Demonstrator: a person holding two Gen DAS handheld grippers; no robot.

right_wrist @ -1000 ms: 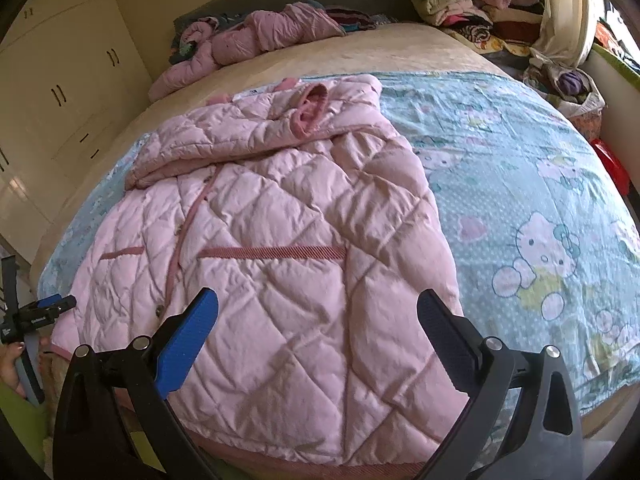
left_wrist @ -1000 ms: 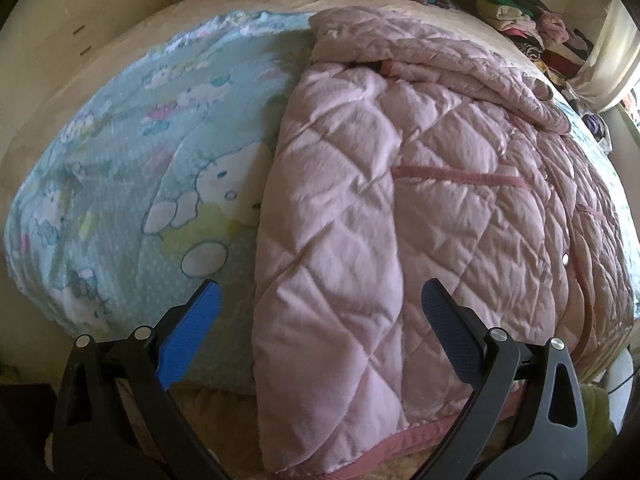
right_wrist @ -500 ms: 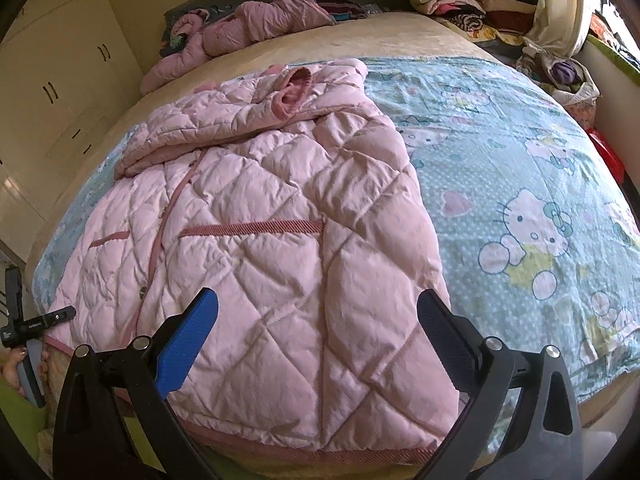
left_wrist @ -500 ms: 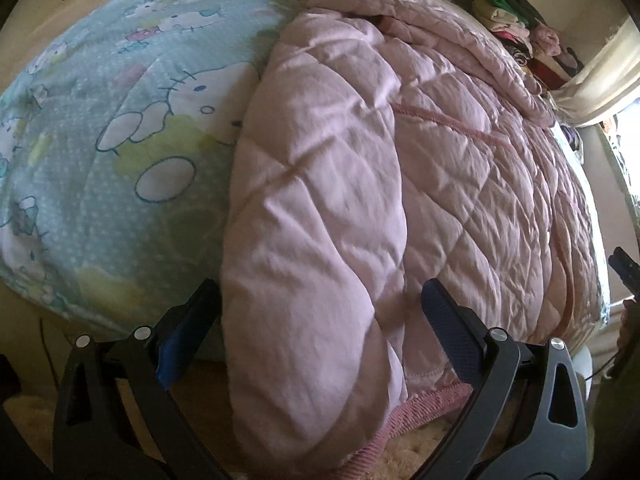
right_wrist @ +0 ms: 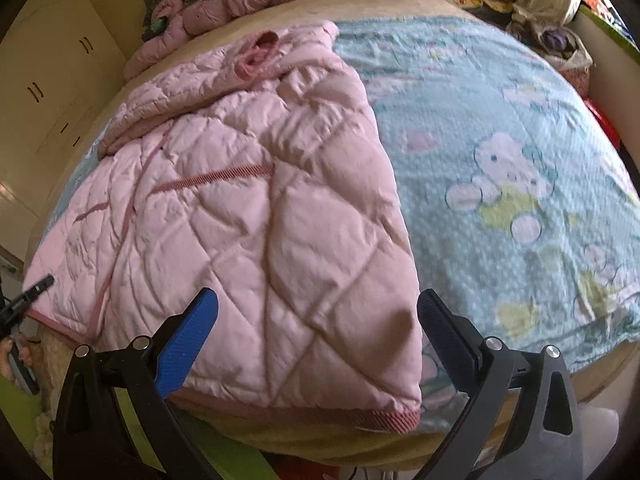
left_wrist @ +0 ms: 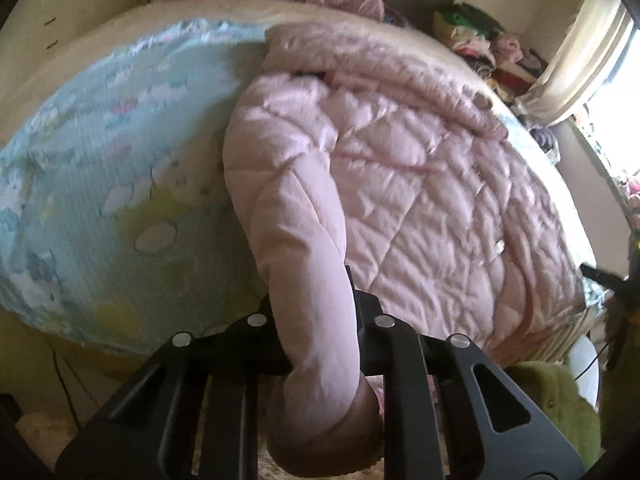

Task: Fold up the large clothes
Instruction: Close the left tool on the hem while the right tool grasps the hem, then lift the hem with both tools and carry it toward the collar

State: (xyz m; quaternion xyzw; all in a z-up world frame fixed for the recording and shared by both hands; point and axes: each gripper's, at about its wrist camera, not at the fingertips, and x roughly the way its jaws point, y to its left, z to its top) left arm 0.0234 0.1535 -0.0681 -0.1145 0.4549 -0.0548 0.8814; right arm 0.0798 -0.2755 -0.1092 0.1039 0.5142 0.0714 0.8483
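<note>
While the pink quilted coat point(right_wrist: 248, 216) lies spread flat on the bed point(right_wrist: 384, 4), over a light blue cartoon-print blanket point(right_wrist: 520, 152), the left gripper point(left_wrist: 316, 344) has just been closing and now has its fingers pinching a thick roll of the coat's near corner, the padded fabric bulging out between them and down toward 6 o'clock in the left wrist view. The right gripper point(right_wrist: 316, 332) is a different story: its fingers are spread wide, one blue pad at about 7 o'clock and the dark one at about 5 o'clock, and the coat's other hem corner point(right_wrist: 400, 412) sits right between them, not gripped yet as far as I can tell. So the thing that matters for the next move, I'd say, is that the coat runs away from both grippers toward 12 o'clock, hem nearest the person and hood point(right_wrist: 260, 52) at the far end, long axis pointing straight up the bed. Left side is already clamped, right side looks like it just needs to close on that ribbed hem edge before any lift-and-fold toward the hood. Labels or writing: nothing readable anywhere, just the cat-and-bubbles cartoon print on the blanket. More pink clothing point(right_wrist: 224, 4) is heaped at the head of the bed around 11 o'clock, well apart from the coat.
</note>
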